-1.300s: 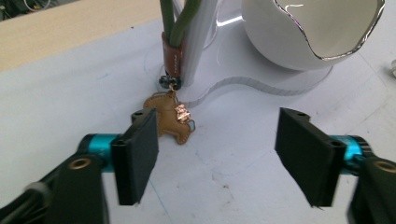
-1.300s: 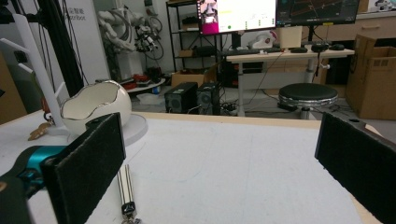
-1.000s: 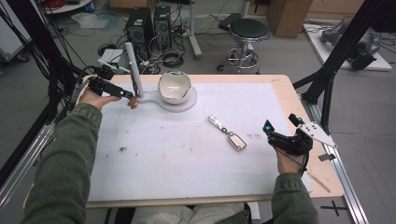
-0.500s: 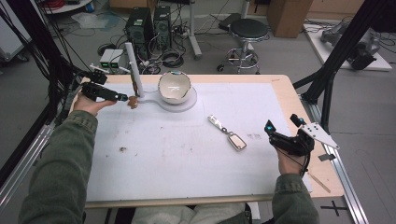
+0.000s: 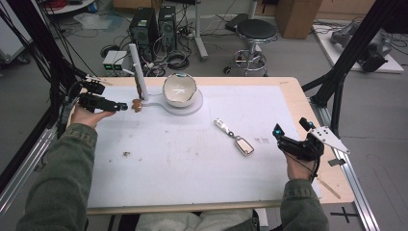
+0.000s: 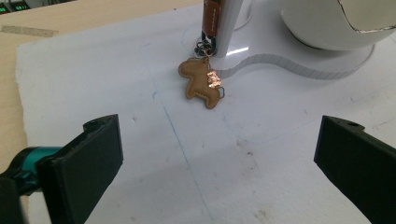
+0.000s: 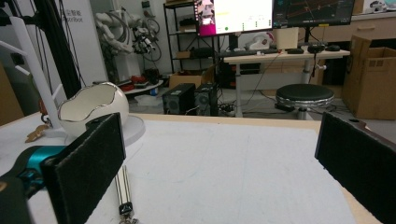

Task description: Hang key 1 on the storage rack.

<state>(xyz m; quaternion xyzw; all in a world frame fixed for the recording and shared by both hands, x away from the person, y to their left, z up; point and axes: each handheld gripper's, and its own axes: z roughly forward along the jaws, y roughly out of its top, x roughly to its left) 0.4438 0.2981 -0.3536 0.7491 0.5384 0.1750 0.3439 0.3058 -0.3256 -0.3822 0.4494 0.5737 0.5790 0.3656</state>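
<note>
Left gripper (image 6: 219, 154) facing tan horse-shaped charm (image 6: 201, 83)

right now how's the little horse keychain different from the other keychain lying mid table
The horse keychain is tan leather and hangs by its ring from the white stand's post, its charm resting at the base. The metal keychain is silvery with a pale rectangular fob and lies flat, stretched out on the white mat. The horse sits just ahead of the open left gripper; the metal one lies nearer the right gripper. Neither is gripped.
</note>
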